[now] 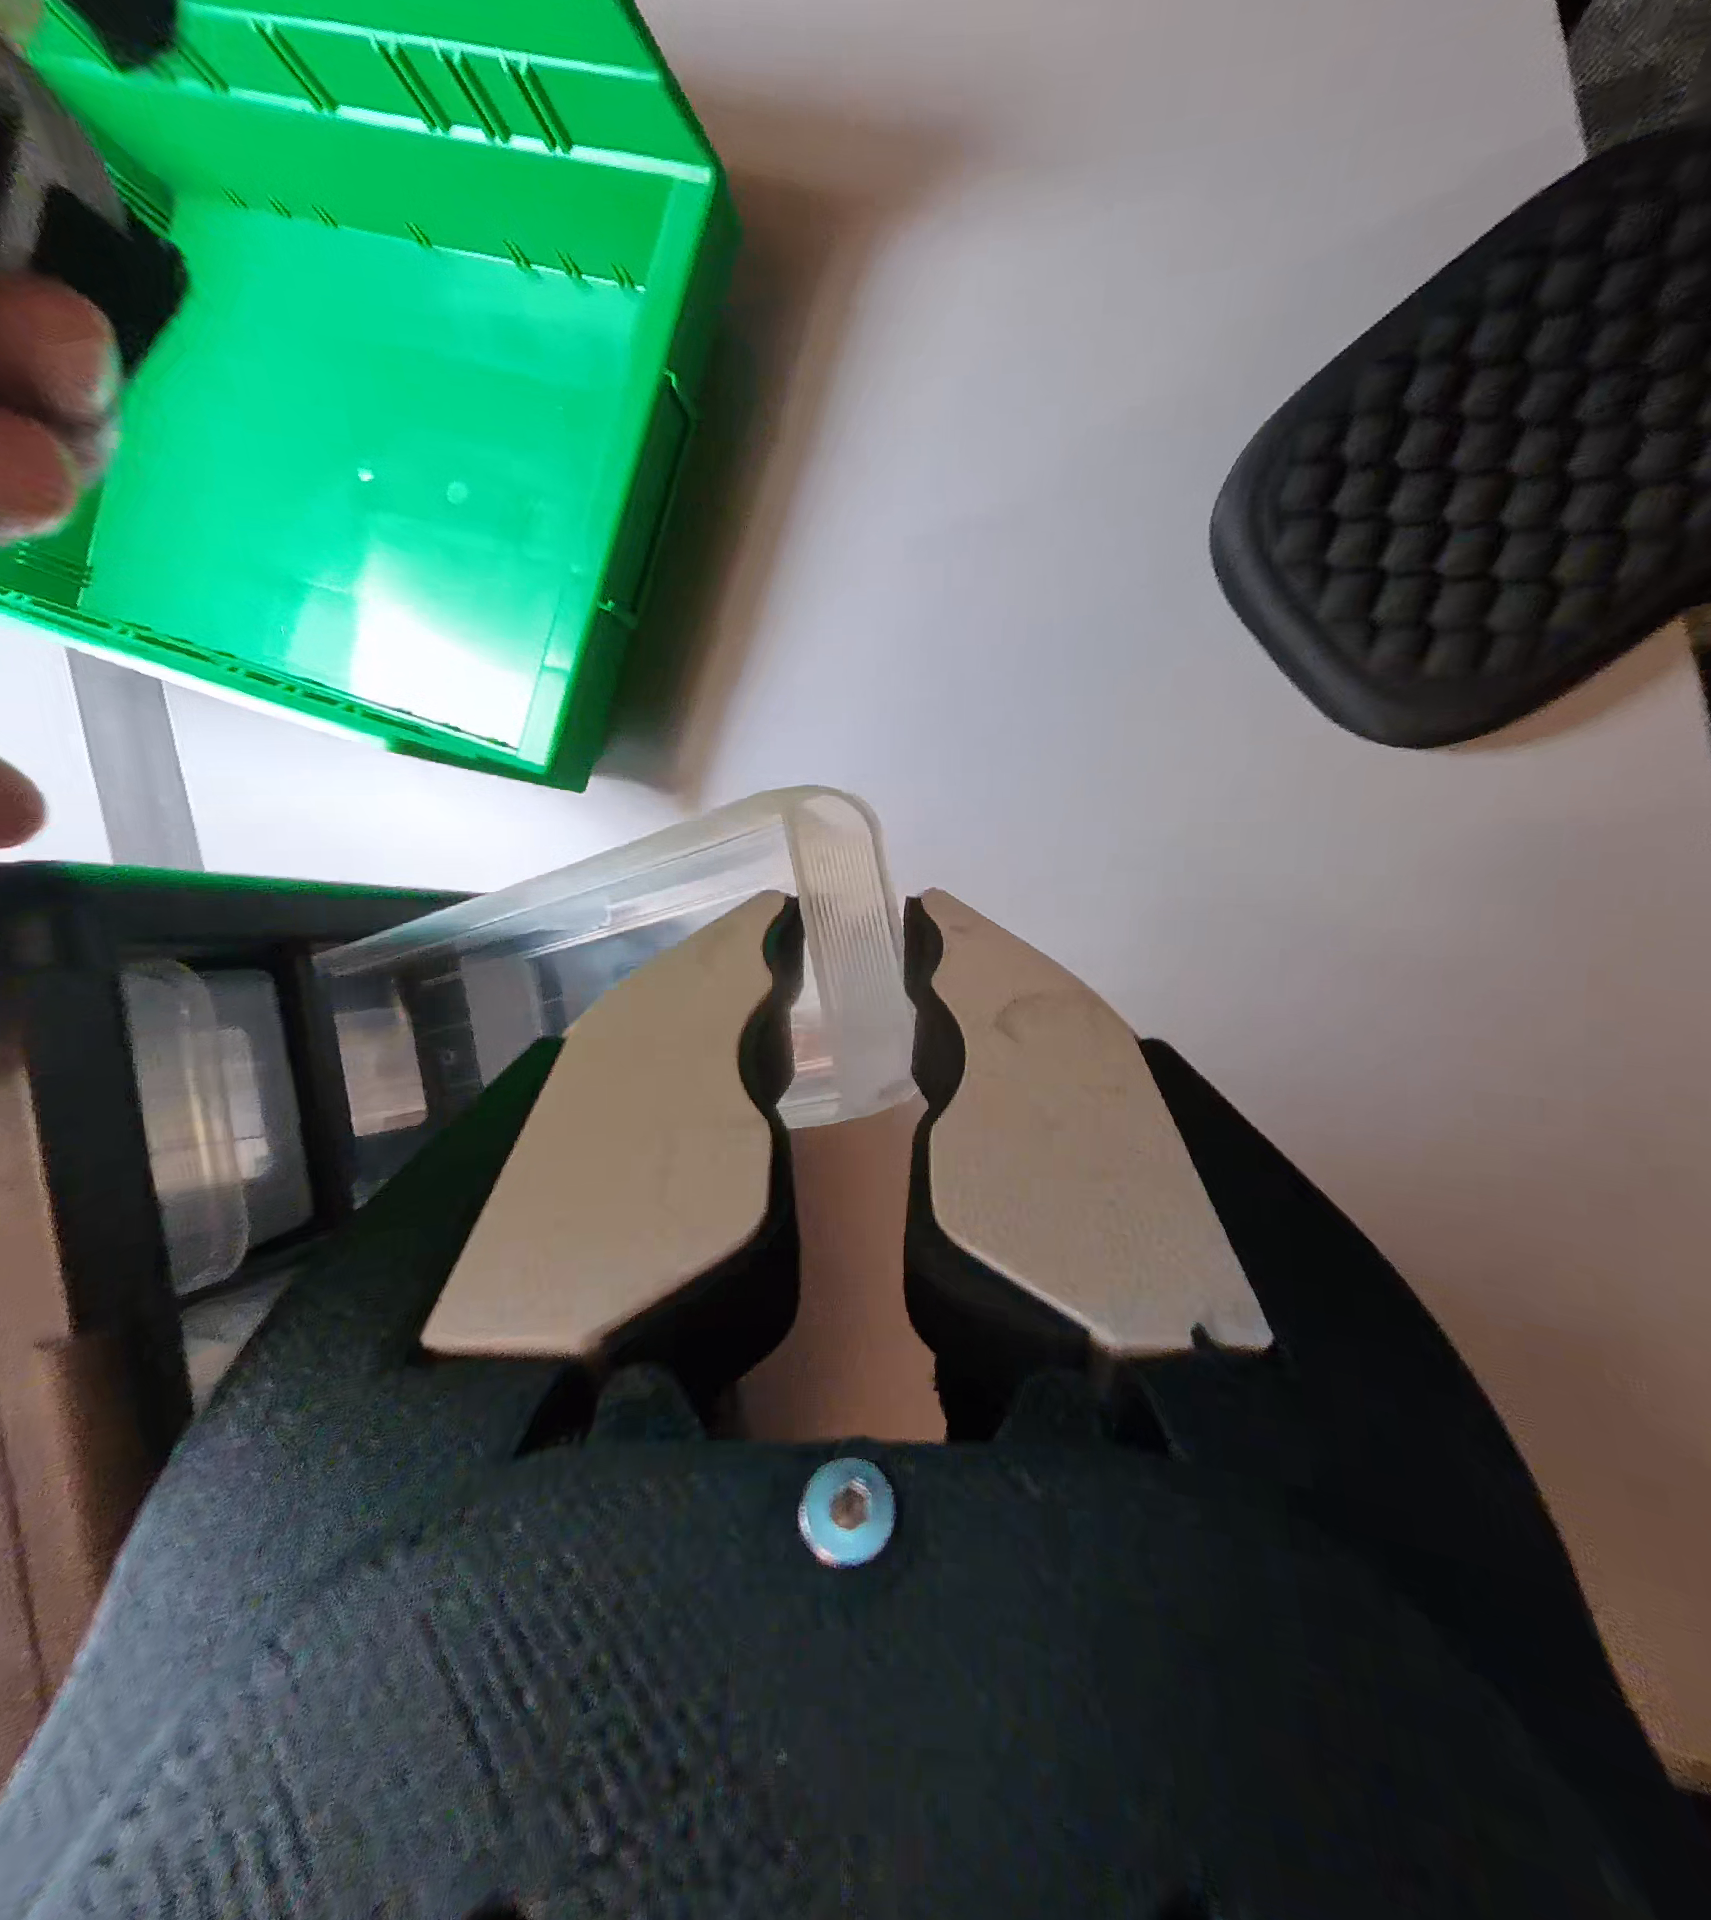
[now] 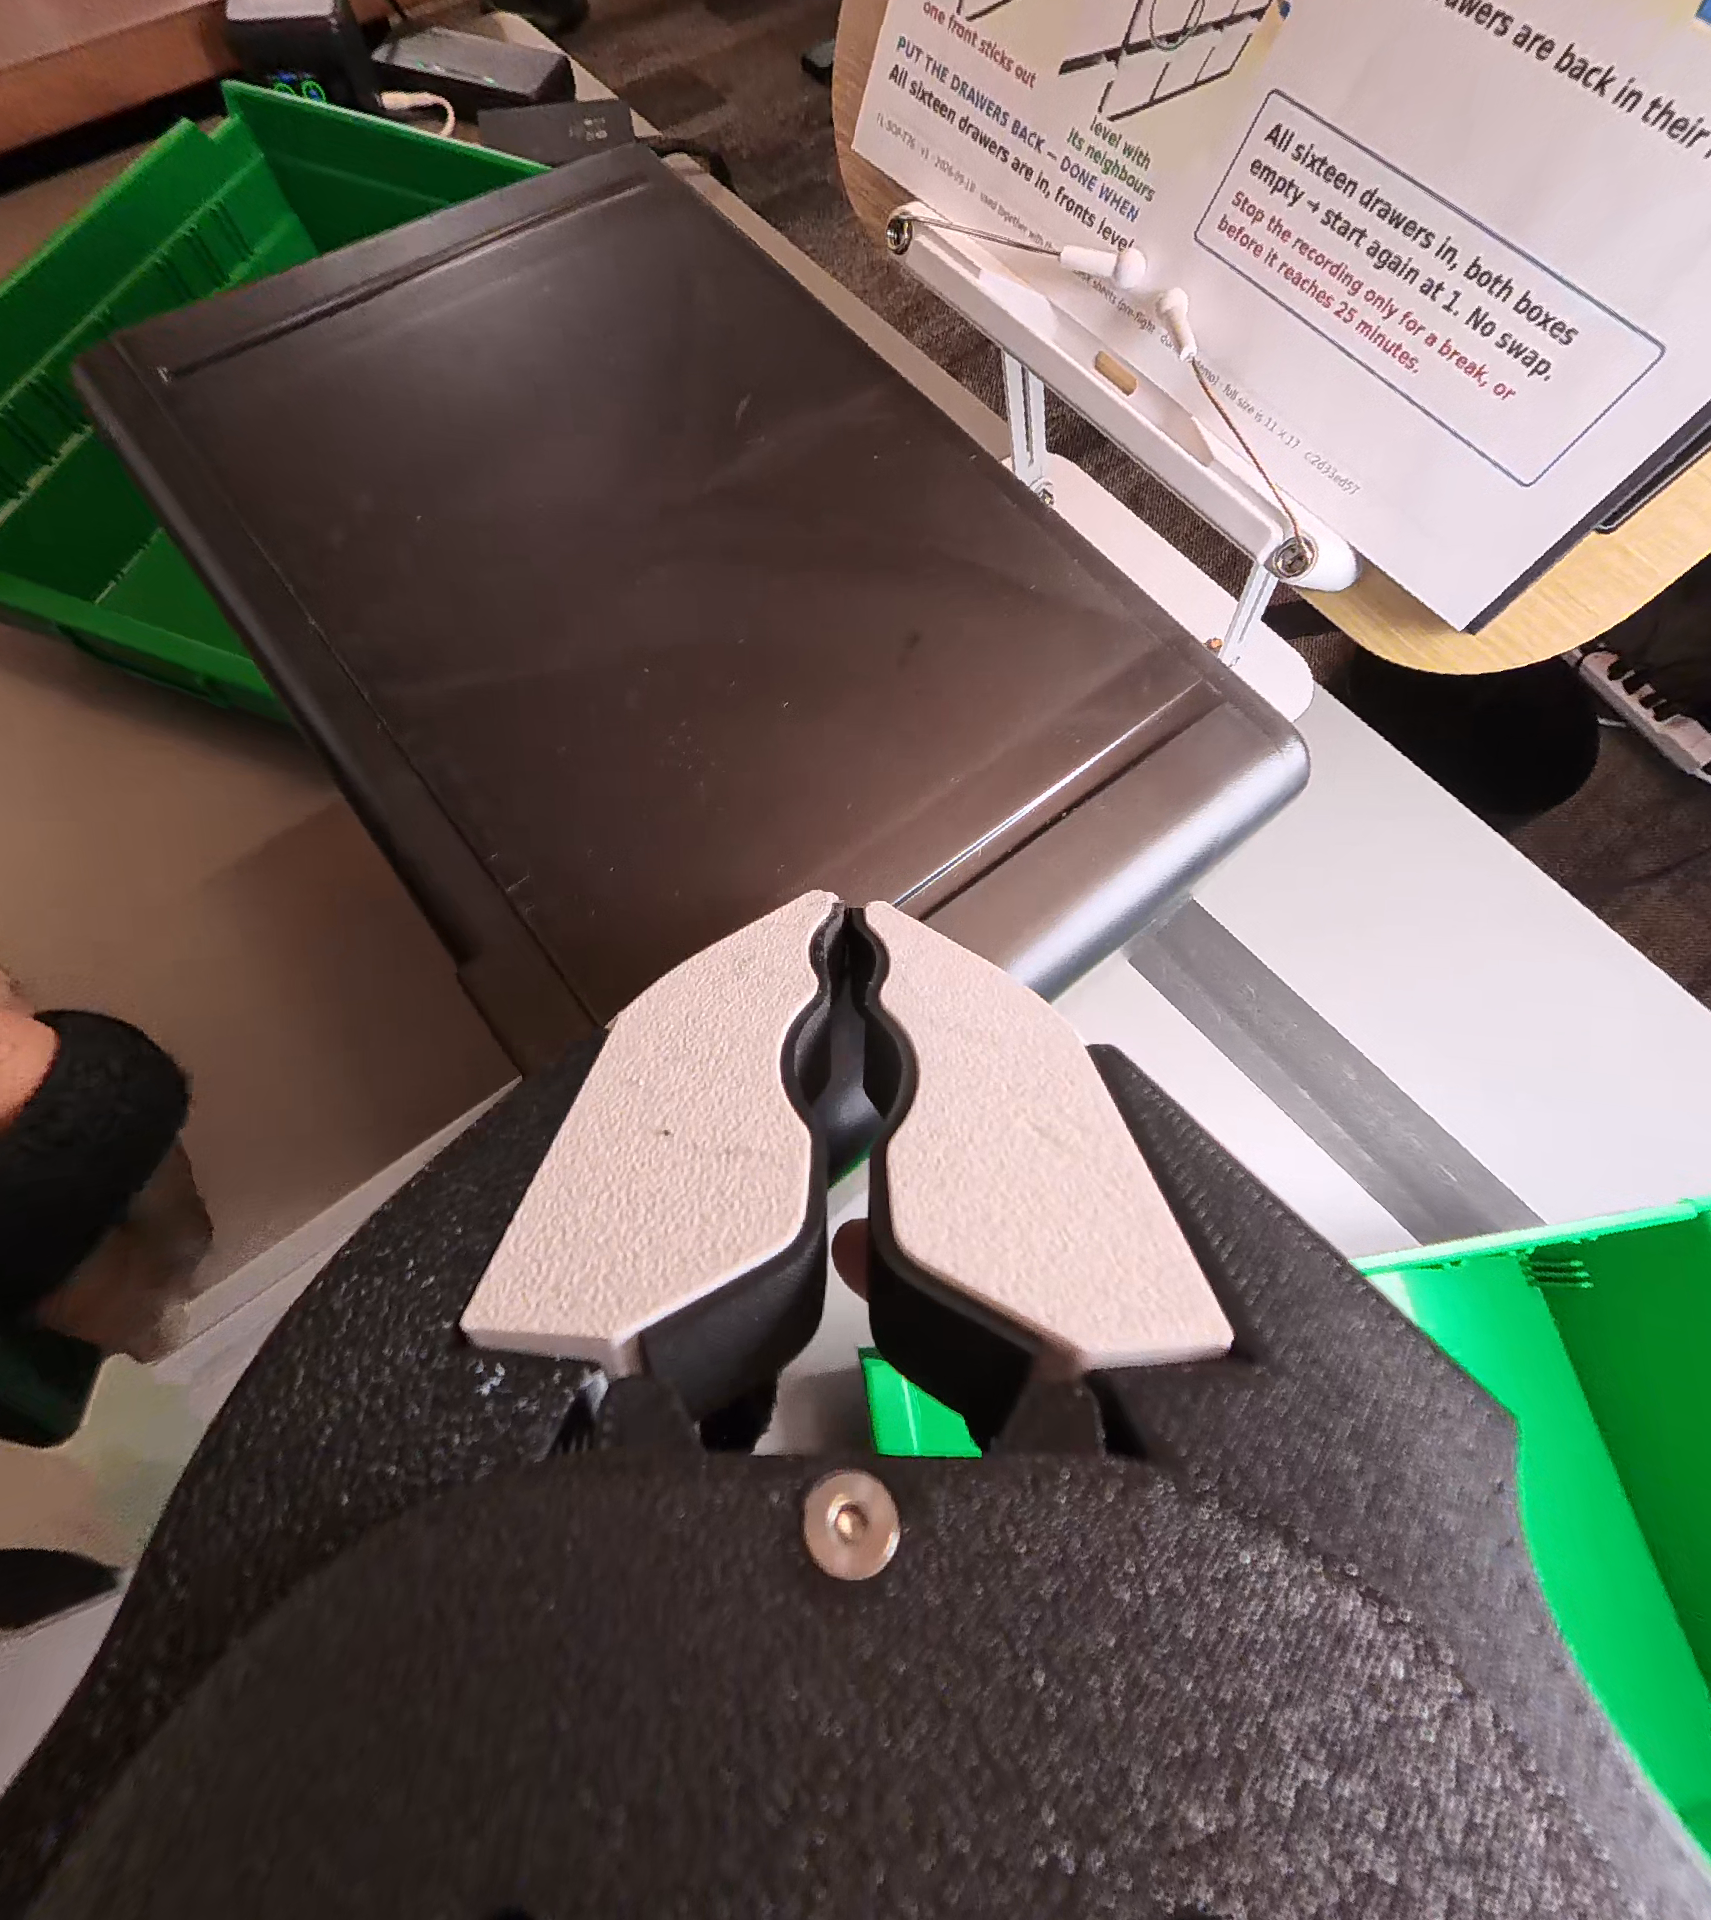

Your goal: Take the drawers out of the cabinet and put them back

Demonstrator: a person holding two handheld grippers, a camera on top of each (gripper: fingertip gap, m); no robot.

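Pulling a clear drawer out of the cabinet with my left fingers while my right ones idle.

Going left to right in the left wrist view: the black cabinet (image 1: 51, 1039) sits at the lower left with other clear drawers seated in their slots, the green bin (image 1: 394, 395) waits on the counter (image 1: 1090, 520) beyond it, and my left fingers (image 1: 851, 997) are clenched on the ribbed handle of the clear drawer (image 1: 622, 904), which appears partly drawn from its slot, though blur makes that hard to judge. In the right wrist view my right fingers (image 2: 849, 940) are pressed together on nothing, above the cabinet's top. Next I judge I must draw the drawer straight out, then carry it to the bin.
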